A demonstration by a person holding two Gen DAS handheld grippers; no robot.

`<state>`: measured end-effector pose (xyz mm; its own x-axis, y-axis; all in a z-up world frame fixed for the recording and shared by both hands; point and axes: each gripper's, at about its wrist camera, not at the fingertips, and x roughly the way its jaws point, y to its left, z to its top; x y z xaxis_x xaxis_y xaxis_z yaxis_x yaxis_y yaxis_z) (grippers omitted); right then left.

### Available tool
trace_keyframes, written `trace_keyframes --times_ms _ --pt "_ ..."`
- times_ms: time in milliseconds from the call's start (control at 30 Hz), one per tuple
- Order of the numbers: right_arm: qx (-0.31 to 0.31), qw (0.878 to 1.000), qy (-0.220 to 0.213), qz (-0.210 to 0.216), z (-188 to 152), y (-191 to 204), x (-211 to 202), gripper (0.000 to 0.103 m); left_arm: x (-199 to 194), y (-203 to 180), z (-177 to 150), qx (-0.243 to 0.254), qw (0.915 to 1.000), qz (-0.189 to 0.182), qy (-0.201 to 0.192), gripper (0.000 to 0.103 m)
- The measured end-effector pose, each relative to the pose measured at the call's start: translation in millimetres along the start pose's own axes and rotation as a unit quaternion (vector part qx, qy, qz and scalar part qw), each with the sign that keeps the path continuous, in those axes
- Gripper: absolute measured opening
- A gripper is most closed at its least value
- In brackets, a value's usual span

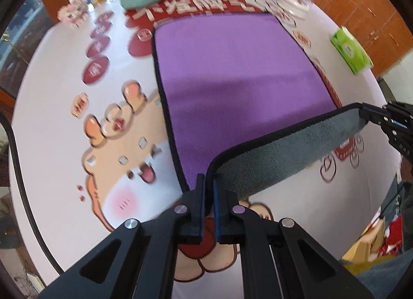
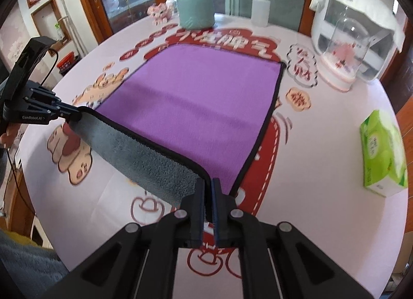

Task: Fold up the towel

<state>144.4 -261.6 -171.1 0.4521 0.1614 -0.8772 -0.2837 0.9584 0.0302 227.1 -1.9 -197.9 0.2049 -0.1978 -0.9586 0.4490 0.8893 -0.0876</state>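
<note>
A towel (image 1: 232,66) with a purple top, grey underside and black trim lies on the round table; it also shows in the right wrist view (image 2: 201,103). Its near edge is lifted off the table, grey side (image 1: 284,154) toward me. My left gripper (image 1: 209,183) is shut on the near left corner. My right gripper (image 2: 208,185) is shut on the near right corner. Each gripper shows in the other's view: the right one (image 1: 366,115) and the left one (image 2: 74,115). The far half of the towel lies flat.
A green tissue box (image 2: 384,152) sits at the right edge of the table (image 2: 335,170). At the back stand a mint canister (image 2: 196,10), a squeeze bottle (image 2: 260,7), a glass dome (image 2: 343,48) and a white appliance (image 2: 361,28).
</note>
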Motion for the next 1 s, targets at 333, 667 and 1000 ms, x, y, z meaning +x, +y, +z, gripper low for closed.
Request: trace_keyframes --times_ms 333,667,1000 --pt "0.034 0.995 -0.058 -0.072 62 -16 -11 0.005 -33 12 70 -0.019 0.9962 0.054 -0.065 0.003" --pt "0.088 0.983 -0.085 -0.14 136 -49 16 0.005 -27 17 149 -0.034 0.9873 0.106 -0.114 0.003" --pt "0.125 0.976 -0.07 -0.165 174 -70 69 0.005 24 40 199 -0.068 0.9851 0.12 -0.102 0.003"
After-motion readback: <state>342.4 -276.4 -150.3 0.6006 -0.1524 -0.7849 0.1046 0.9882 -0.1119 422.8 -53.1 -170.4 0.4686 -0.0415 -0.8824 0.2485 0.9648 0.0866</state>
